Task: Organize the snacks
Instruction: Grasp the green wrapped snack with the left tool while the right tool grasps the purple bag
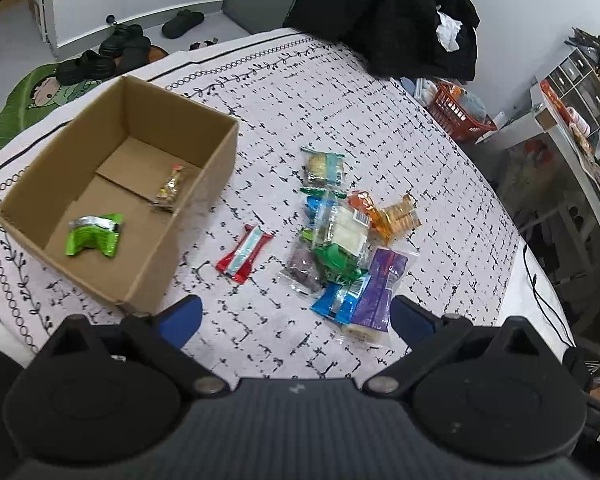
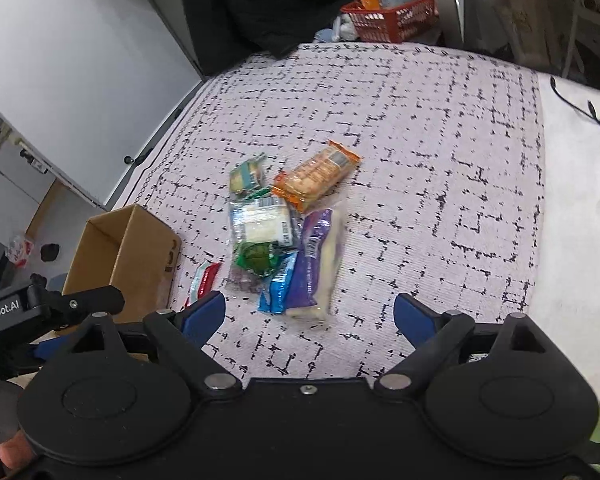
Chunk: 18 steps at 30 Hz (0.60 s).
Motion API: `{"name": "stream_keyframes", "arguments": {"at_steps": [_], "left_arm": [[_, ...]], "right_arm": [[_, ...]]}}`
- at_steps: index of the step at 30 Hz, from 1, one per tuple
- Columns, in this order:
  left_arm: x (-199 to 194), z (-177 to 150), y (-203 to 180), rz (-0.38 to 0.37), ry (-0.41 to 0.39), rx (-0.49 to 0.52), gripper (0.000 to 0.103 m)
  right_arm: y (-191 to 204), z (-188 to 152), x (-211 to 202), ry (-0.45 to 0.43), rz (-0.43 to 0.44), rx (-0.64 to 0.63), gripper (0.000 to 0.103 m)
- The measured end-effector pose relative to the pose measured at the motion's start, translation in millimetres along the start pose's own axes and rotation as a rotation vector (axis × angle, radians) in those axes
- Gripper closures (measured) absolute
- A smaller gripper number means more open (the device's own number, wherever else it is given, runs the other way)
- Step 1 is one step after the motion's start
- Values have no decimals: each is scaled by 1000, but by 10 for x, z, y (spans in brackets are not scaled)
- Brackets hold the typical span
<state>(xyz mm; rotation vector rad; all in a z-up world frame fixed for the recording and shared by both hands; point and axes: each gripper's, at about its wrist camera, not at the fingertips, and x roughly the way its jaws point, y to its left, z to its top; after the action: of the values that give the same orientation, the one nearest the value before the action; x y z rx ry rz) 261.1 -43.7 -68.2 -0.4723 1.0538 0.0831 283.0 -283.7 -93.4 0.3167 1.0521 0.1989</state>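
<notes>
An open cardboard box (image 1: 204, 148) sits on the patterned cloth at the left; it also shows in the right wrist view (image 2: 148, 256). It holds a green packet (image 1: 94, 236) and a small clear packet (image 1: 171, 188). A red and blue bar (image 1: 243, 254) lies beside the box. A pile of snack packets (image 1: 340, 236) lies right of it, with a purple packet (image 1: 378, 292) and an orange packet (image 2: 316, 176). My left gripper (image 1: 296, 316) is open and empty, above the cloth near the pile. My right gripper (image 2: 310, 312) is open and empty, just short of the purple packet (image 2: 314, 264).
The patterned cloth (image 1: 340, 100) covers the surface. A black garment (image 1: 384, 8) hangs at the far edge. A red basket (image 1: 460, 116) and shelves (image 1: 572, 92) stand to the right. Shoes (image 1: 112, 52) lie on the floor beyond the box. A black cable (image 1: 540, 288) runs along the right edge.
</notes>
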Motion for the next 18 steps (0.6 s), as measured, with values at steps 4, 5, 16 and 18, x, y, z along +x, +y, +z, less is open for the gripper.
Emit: {"name": "stream_keyframes", "arguments": {"at_steps": [4, 5, 16, 18], "left_arm": [[152, 0, -71, 25, 6, 11, 6], [204, 3, -81, 30, 12, 11, 9], [643, 123, -121, 6, 68, -11, 31], [729, 156, -134, -12, 80, -24, 36]], "right_arm": [[-108, 33, 90, 22, 4, 22, 20], [-129, 43, 119, 28, 6, 27, 22], [-221, 135, 545, 105, 44, 66, 39], [-219, 152, 615, 115, 47, 67, 41]]}}
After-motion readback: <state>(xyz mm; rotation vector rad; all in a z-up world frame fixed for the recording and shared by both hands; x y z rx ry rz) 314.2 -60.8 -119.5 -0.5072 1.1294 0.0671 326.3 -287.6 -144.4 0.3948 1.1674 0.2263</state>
